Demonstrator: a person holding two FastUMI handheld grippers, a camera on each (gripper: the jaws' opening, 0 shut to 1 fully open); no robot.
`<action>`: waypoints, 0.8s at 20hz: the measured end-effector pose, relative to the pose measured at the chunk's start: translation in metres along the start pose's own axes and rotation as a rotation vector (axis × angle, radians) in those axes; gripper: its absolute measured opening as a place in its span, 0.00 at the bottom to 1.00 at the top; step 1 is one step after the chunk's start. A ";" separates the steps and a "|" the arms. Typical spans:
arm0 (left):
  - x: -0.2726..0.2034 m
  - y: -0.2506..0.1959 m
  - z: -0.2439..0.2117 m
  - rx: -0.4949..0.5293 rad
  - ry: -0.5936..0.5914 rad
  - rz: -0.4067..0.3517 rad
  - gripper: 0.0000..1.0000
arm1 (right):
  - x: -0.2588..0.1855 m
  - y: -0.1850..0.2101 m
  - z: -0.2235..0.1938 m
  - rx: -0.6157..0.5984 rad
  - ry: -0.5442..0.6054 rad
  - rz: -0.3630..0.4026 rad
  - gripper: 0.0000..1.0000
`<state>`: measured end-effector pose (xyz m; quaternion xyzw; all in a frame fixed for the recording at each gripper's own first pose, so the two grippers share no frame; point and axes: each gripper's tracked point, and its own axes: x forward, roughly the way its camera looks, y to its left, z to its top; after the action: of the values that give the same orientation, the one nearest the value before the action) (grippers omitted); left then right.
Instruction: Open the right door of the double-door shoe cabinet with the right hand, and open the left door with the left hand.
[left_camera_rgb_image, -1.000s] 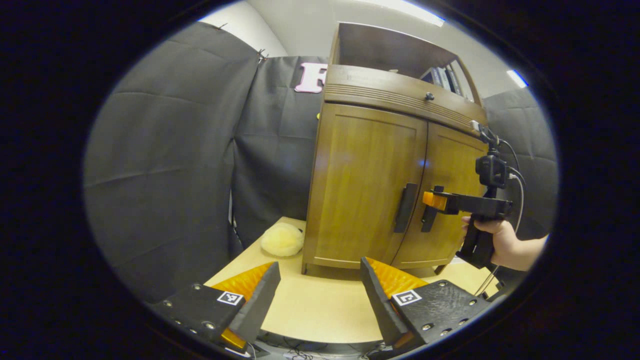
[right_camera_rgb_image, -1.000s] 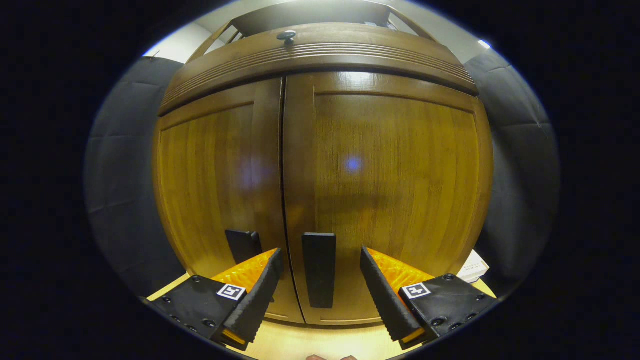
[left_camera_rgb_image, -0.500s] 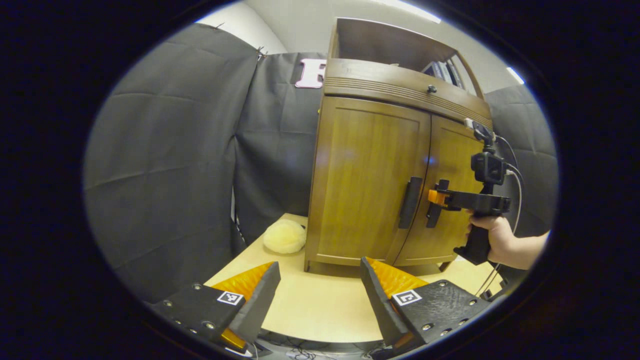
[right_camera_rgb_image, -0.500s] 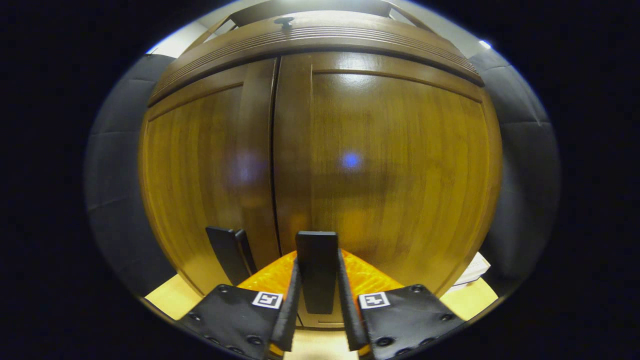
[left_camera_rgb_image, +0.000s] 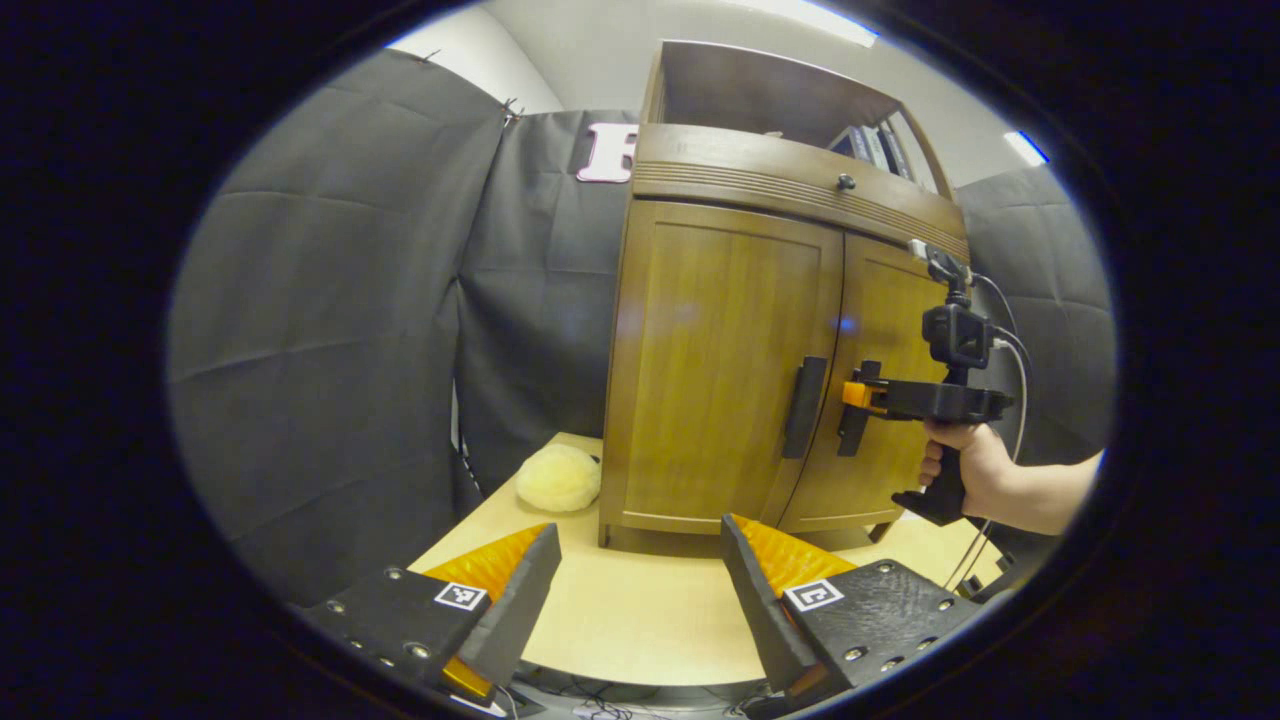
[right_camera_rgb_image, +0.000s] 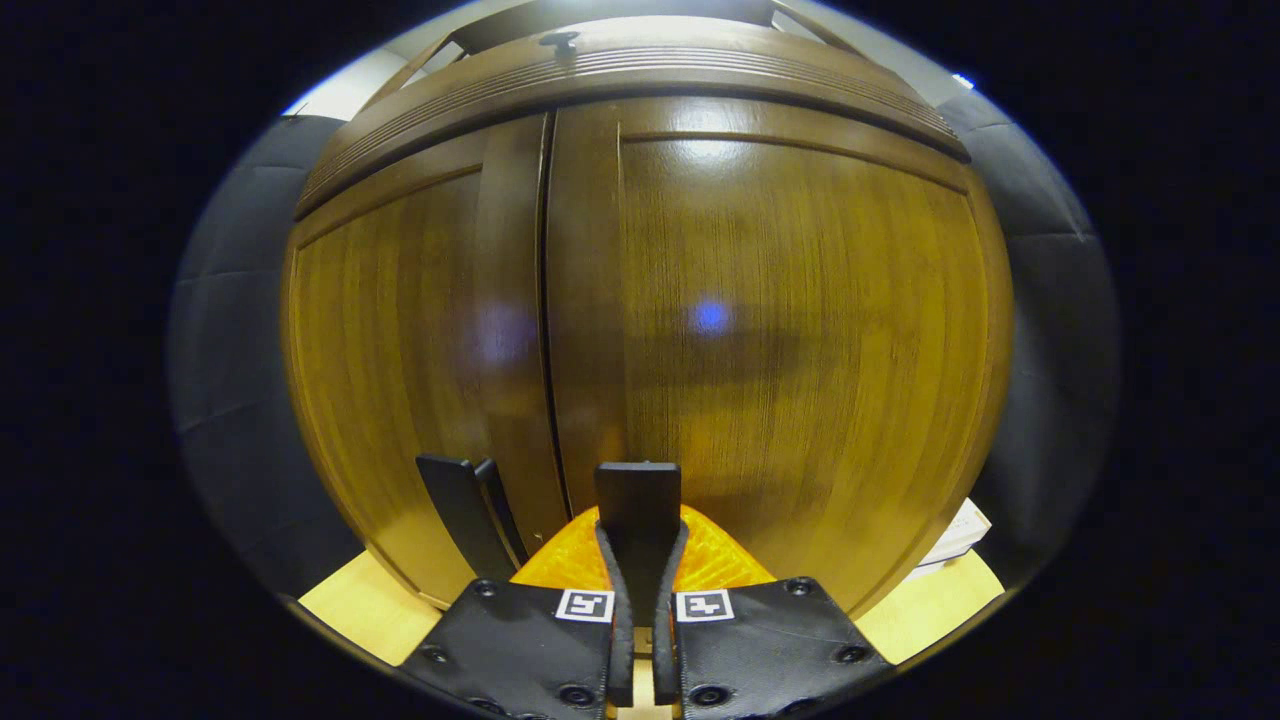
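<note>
your right tool (right_camera_rgb_image: 640, 560) is closed tight on the dark flat bar handle of the right door (right_camera_rgb_image: 638, 500), both fingers pressed against its sides low on the bar. in the left gripper view that same right tool (left_camera_rgb_image: 852, 393) meets the handle (left_camera_rgb_image: 855, 420) from the front, level, with your hand (left_camera_rgb_image: 960, 465) wrapped around its grip and a cable hanging off it. the right door of the brown wooden double-door shoe cabinet (right_camera_rgb_image: 780, 330) sits flush with the left door (right_camera_rgb_image: 420, 340); the seam between them runs straight and narrow. the left door's dark bar handle (right_camera_rgb_image: 462, 510) stands just beside the gripped one, untouched.

your left tool (left_camera_rgb_image: 640, 580) hangs wide open and holds nothing, well back from the cabinet over the pale wooden worktop (left_camera_rgb_image: 640, 620). from there the left door (left_camera_rgb_image: 715, 360) and its handle (left_camera_rgb_image: 805, 407) face you, closed. a round cream fluffy pad (left_camera_rgb_image: 558, 478) lies on the worktop by the cabinet's left foot. a small dark knob (left_camera_rgb_image: 846, 182) sits on the band above the doors, and books (left_camera_rgb_image: 872, 150) stand in the open shelf on top.
</note>
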<state>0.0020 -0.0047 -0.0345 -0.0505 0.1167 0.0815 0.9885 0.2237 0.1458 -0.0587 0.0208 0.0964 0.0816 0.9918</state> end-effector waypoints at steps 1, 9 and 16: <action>-0.001 -0.001 0.000 -0.003 -0.001 -0.003 0.89 | -0.001 -0.002 -0.002 0.000 0.008 0.009 0.09; -0.006 -0.004 0.012 0.034 -0.034 -0.025 0.89 | -0.020 -0.001 -0.006 -0.010 0.016 0.012 0.09; 0.002 -0.006 0.037 0.032 -0.084 -0.048 0.89 | -0.054 -0.005 -0.011 -0.011 0.008 0.038 0.05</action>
<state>0.0130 -0.0059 0.0015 -0.0339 0.0749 0.0578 0.9949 0.1704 0.1327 -0.0594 0.0168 0.0994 0.1011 0.9897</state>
